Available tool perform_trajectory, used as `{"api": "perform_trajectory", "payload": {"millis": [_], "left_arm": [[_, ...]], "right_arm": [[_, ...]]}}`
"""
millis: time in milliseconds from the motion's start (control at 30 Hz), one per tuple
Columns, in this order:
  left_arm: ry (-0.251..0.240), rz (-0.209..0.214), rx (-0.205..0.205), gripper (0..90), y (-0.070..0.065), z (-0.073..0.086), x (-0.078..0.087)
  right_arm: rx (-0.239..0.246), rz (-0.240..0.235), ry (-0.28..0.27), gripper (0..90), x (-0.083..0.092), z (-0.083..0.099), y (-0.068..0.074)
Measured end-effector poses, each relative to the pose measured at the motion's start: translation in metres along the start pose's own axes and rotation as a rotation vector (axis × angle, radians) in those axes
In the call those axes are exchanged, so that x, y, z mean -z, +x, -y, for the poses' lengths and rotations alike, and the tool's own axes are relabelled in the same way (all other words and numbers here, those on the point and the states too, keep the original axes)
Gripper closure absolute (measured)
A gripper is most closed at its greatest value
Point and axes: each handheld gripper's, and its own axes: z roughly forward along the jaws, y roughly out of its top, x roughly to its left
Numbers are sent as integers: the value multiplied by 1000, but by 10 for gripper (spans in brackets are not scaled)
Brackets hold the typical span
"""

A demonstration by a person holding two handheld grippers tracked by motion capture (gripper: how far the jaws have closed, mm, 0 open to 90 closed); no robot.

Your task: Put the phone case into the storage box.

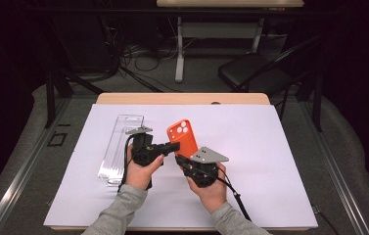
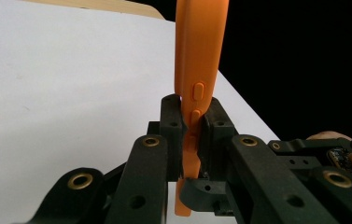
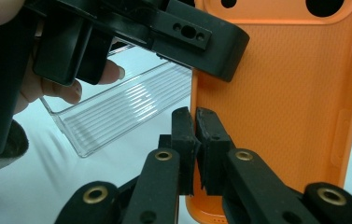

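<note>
A white sheet covers the wooden desk (image 1: 182, 99) in a dark room. The left tool (image 2: 193, 128) pinches the orange rubbery phone case (image 1: 182, 136) by its edge, held upright; the right tool (image 3: 195, 135) seems pressed together at its lower edge

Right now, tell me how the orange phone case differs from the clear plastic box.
The orange phone case is opaque with camera holes; the clear plastic box is see-through and ribbed. The case is held up off the table, clamped by the left gripper and the right gripper; the box lies flat on the white sheet, untouched. The box is longer and narrower. Both are empty.
</note>
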Motion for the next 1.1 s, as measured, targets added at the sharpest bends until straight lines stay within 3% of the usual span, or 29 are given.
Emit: {"api": "perform_trajectory", "payload": {"millis": [467, 733, 933, 1100], "left_arm": [[-14, -11, 20, 816, 8, -2, 4], [-24, -12, 26, 815, 15, -5, 12], [-30, 2, 39, 814, 20, -7, 19], [-32, 8, 41, 815, 23, -9, 24]], "right_arm": [[6, 8, -11, 781, 1, -1, -1], [-4, -2, -17, 672, 7, -6, -6], [16, -2, 1, 585, 11, -11, -13], [20, -45, 2, 494, 13, -15, -18]]}}
